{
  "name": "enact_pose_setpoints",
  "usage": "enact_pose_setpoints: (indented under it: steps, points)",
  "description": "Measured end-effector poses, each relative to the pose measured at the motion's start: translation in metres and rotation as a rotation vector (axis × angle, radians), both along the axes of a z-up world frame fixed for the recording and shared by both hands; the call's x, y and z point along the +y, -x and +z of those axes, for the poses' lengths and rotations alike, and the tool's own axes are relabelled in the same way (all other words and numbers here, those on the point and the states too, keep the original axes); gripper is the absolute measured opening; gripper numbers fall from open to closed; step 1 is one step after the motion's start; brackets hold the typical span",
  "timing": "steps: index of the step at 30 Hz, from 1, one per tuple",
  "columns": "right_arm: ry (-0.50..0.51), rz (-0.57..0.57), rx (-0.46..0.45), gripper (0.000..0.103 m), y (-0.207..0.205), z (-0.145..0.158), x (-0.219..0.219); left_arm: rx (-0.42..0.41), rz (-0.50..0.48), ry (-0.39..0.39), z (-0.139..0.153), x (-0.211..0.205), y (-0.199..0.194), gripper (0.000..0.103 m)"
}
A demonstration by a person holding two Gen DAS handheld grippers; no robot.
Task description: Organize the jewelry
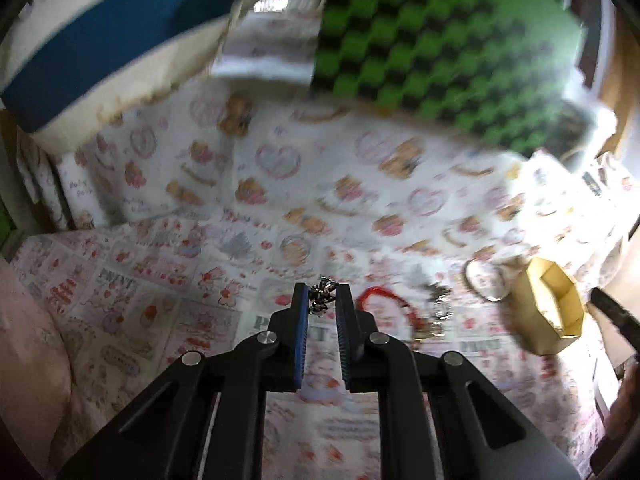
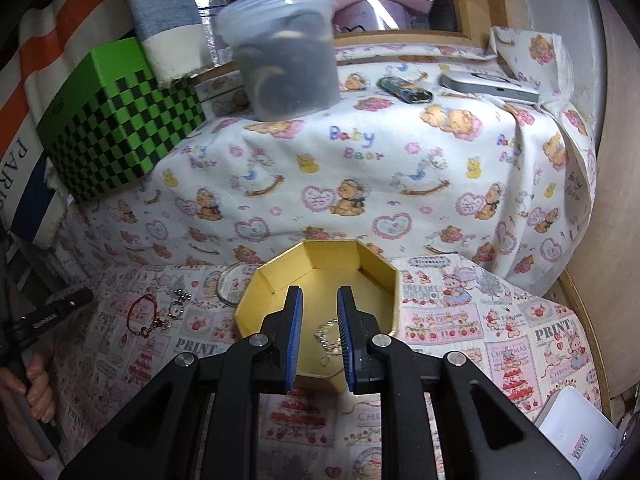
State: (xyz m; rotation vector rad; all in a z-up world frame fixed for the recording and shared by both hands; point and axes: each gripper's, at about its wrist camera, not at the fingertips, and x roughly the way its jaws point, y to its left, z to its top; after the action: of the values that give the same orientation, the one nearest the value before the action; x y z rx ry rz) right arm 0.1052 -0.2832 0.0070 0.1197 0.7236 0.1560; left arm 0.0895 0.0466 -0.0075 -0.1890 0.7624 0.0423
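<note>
Jewelry: one chain (image 2: 328,338) in gold box (image 2: 372,264); left gripper (image 1: 323,300) pinches silver beads (image 1: 322,298), apparently; red bracelet (image 2: 140,308) remains. Right gripper (image 2: 319,308) narrow, empty.

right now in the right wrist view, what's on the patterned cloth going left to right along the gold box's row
red cord bracelet → beaded silver piece → thin bangle → gold octagonal box

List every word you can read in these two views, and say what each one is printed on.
"Baby Bear": bear-print blanket.
"PRINT": patchwork cloth.
"CHRISTMAS": same cloth, pink panel.
"PARIS": striped bag at left.
Lettering on the other gripper's handle and on the lighter: too small to read.
</note>
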Motion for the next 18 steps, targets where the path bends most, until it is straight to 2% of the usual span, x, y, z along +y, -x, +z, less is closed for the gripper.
enact_pose_setpoints:
  steps: [3, 5, 7, 12, 18]
  points:
    - [0.013, 0.032, -0.015, 0.019, 0.005, 0.002, 0.011, -0.056, 0.003, -0.003, 0.013, -0.004, 0.01, 0.012]
    - [0.009, 0.063, -0.022, 0.019, 0.01, 0.003, 0.019, -0.065, -0.002, 0.005, 0.015, -0.001, 0.011, 0.013]
    - [0.003, 0.094, -0.028, 0.019, 0.014, 0.003, 0.027, -0.052, -0.005, 0.015, 0.013, 0.0, 0.008, 0.013]
    - [0.025, 0.143, -0.025, 0.019, 0.019, -0.002, 0.05, 0.004, 0.002, -0.05, 0.004, -0.006, 0.004, 0.013]
    - [0.054, 0.149, -0.018, 0.019, 0.02, -0.01, 0.062, -0.015, -0.026, -0.032, 0.001, -0.011, 0.005, 0.013]
